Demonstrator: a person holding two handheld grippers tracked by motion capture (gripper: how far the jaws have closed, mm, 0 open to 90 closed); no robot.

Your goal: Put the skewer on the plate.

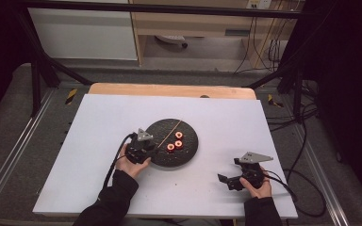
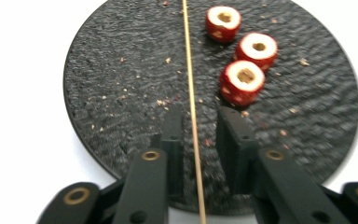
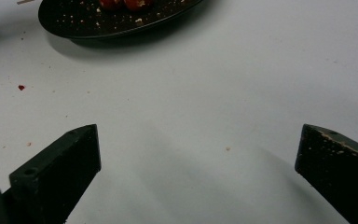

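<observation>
The skewer (image 2: 192, 100) is running lengthwise up frame centre, lying between the left tongs (image 2: 199, 122), slightly parted, not pinching; right tongs (image 3: 198, 154) are standing wide, empty.

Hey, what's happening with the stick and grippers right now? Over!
Left gripper open around thin wooden skewer on black round plate. Right gripper open, empty. Nothing blocking.
</observation>
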